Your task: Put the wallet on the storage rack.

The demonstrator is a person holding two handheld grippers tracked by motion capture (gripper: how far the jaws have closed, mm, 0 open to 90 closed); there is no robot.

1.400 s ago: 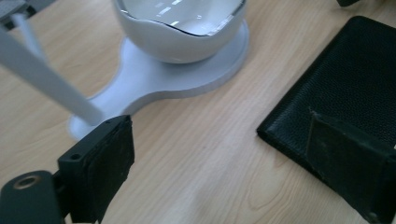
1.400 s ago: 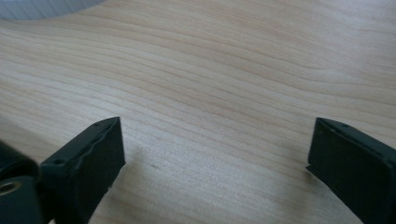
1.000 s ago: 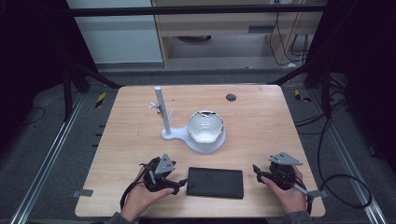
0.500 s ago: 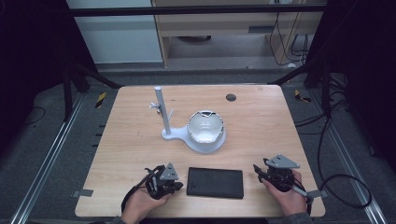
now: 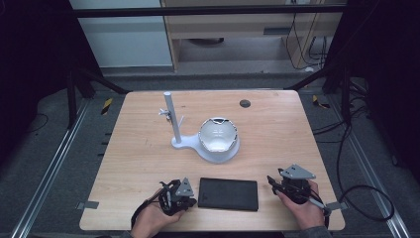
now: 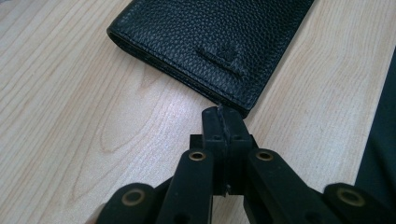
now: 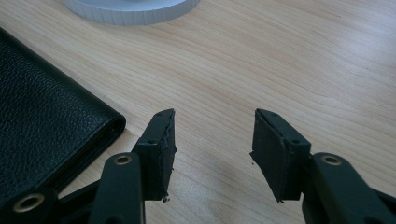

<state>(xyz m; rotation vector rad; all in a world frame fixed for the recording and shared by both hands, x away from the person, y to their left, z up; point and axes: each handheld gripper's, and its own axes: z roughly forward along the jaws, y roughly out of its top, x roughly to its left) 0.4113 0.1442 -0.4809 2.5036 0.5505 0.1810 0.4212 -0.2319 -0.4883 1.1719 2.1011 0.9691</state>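
A black leather wallet (image 5: 228, 194) lies flat near the table's front edge, between my two grippers. My left gripper (image 5: 192, 201) sits just left of it. In the left gripper view its jaws (image 6: 223, 114) are pressed together on nothing, their tip right at the wallet's near corner (image 6: 210, 42). My right gripper (image 5: 273, 182) rests to the right of the wallet, apart from it. Its jaws (image 7: 212, 140) stand open over bare wood and have just been opening slightly, with nothing between them. The wallet's edge (image 7: 42, 121) lies to their left.
A white stand (image 5: 218, 148) with an upright post (image 5: 171, 116) and a round cup-like holder (image 5: 218, 135) sits mid-table behind the wallet. A small dark disc (image 5: 244, 103) lies near the far edge. Cables trail off the table's right side.
My left gripper has shifted slightly toward the wallet's left end and its jaws have shut. The right hand has stayed where it was.
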